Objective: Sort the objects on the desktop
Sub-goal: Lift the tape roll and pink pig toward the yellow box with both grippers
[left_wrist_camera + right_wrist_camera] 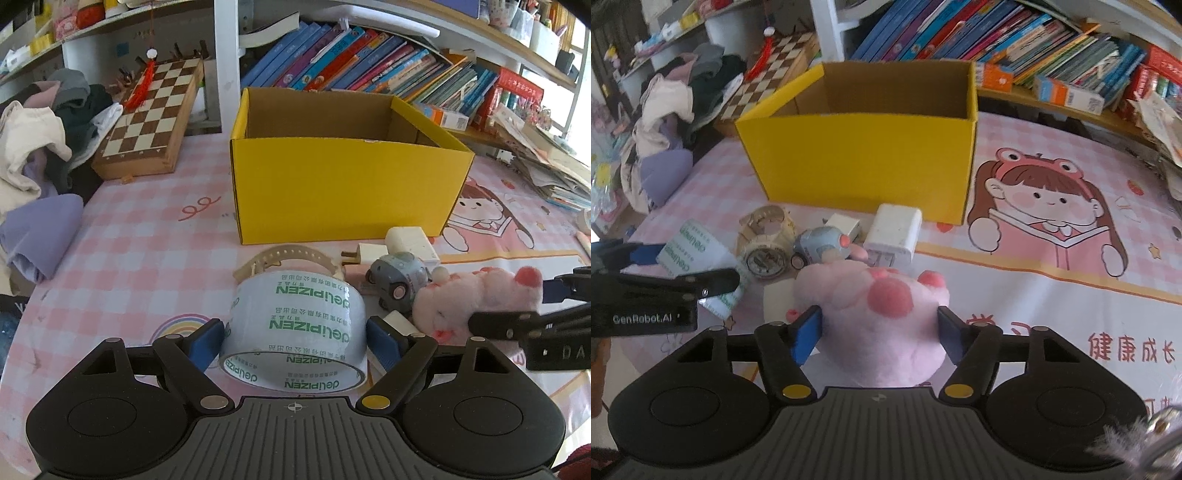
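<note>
A: Left tool (295,341) straddling the tape roll (295,325) on the desk (147,240), blue pads at both flanks; firm squeeze or bare contact, cannot tell.

B: Right tool (879,332) narrowed around the pink plush paw (882,314), pads pressing into the fur on both sides.

A: Yellow box (343,184) straight ahead of both tools, beyond the watch (291,258), toy car (399,282) and white charger (410,240).

B: Roll's hole axis pointing along the left tool. Probably up and forward over the near wall.
</note>
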The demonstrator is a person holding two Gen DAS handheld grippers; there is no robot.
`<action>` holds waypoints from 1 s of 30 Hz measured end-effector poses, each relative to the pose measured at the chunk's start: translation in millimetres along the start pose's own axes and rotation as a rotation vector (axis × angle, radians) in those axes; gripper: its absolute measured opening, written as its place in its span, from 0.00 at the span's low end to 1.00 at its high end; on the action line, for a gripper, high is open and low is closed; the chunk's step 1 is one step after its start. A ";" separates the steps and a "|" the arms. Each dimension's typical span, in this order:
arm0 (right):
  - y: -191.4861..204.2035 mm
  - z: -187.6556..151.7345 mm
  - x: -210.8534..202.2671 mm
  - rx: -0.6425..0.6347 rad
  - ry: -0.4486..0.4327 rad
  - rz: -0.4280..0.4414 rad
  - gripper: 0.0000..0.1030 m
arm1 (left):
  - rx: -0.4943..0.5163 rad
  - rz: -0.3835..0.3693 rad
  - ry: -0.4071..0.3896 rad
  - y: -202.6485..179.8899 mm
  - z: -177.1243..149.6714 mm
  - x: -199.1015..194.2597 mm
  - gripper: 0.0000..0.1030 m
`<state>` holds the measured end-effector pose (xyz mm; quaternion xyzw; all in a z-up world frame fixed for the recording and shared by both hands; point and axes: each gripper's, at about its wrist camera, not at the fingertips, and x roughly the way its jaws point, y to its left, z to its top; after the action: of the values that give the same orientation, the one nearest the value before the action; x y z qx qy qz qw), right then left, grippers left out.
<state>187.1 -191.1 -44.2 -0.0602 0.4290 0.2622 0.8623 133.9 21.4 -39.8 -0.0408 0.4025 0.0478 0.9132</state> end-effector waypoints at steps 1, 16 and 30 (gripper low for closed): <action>-0.2 -0.5 -2.1 0.008 -0.006 -0.004 0.59 | 0.002 -0.002 -0.003 0.4 -0.6 -1.4 0.83; 4.2 -14.9 -38.8 0.098 -0.102 -0.059 0.50 | 0.021 -0.033 -0.078 8.1 -3.1 -30.9 0.82; 21.8 -21.9 -51.3 0.097 -0.111 -0.074 0.50 | 0.022 -0.048 -0.114 16.9 -10.4 -51.1 0.82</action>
<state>135.2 -200.1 -15.6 -0.0195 0.3902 0.2117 0.8959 89.9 34.2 -9.6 -0.0375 0.3493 0.0235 0.9360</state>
